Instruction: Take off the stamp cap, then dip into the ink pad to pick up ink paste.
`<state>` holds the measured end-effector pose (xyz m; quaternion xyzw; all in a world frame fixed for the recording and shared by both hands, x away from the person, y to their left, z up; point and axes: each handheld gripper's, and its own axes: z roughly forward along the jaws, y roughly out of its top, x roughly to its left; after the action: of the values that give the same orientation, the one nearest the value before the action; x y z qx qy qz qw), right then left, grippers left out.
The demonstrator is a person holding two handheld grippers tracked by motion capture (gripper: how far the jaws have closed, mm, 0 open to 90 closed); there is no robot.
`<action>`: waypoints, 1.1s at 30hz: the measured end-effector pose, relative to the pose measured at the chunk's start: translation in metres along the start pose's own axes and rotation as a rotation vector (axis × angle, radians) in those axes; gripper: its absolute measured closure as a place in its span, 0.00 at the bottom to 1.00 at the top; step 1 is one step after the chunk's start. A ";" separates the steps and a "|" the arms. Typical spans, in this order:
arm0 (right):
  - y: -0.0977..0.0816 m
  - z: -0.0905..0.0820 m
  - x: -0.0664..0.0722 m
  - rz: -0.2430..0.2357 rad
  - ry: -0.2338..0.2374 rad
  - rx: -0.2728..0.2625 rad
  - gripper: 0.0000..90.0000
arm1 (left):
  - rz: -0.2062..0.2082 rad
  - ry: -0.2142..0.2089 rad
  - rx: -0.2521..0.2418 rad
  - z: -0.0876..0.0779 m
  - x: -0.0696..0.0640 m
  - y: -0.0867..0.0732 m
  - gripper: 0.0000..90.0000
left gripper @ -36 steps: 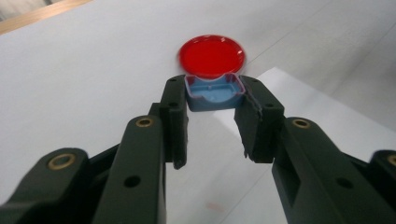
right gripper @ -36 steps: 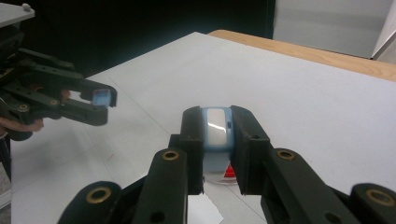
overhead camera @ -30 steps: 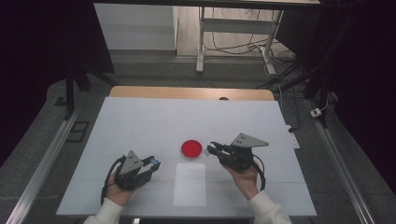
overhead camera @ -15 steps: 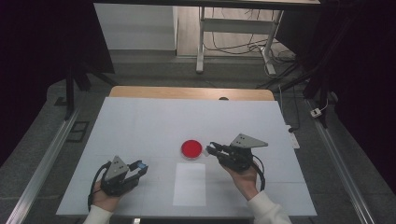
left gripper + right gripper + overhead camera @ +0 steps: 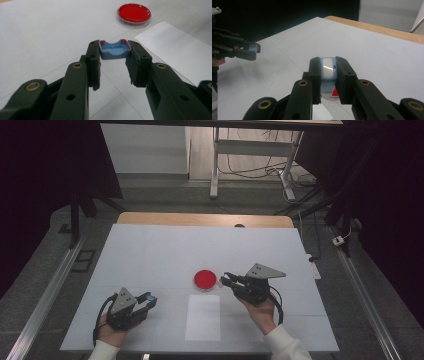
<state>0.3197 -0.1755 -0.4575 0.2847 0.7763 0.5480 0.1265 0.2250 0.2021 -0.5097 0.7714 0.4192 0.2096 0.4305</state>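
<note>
My left gripper (image 5: 148, 299) now lower-left on table (image 5: 150, 250), pulled away from red dish (image 5: 205, 279); jaws clamped on small blue tray-like piece (image 5: 114, 49). My right gripper (image 5: 225, 280) unmoved beside dish, jaws clamped on pale blue block (image 5: 328, 69). Judgement: 2 parts separated, paper sheet (image 5: 203, 317) between them

No legible txt, labels, nos. or signs anywhere
</note>
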 end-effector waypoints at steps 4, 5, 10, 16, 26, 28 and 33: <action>0.000 0.001 0.000 -0.003 0.005 0.005 0.83 | -0.003 0.001 0.000 0.000 0.000 0.000 0.73; 0.000 0.002 0.001 -0.004 0.006 0.006 0.83 | -0.002 0.001 -0.001 0.000 0.000 0.000 0.73; 0.001 0.003 0.003 -0.015 0.012 0.008 0.83 | 0.001 -0.002 0.000 0.001 -0.001 0.000 0.73; 0.001 0.006 0.002 -0.017 0.010 0.014 0.84 | 0.001 -0.005 -0.001 0.000 -0.001 0.000 0.73; 0.003 0.017 0.008 -0.059 0.024 0.043 0.84 | 0.001 -0.004 0.002 0.001 -0.001 0.000 0.73; 0.003 0.019 0.009 -0.059 0.027 0.050 0.83 | 0.000 -0.004 0.002 0.001 -0.001 0.000 0.73; 0.002 0.024 0.009 -0.070 0.024 0.064 0.84 | 0.001 -0.007 0.003 0.002 -0.001 0.000 0.73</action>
<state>0.3254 -0.1507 -0.4637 0.2546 0.8045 0.5213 0.1271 0.2253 0.2004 -0.5110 0.7730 0.4177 0.2064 0.4306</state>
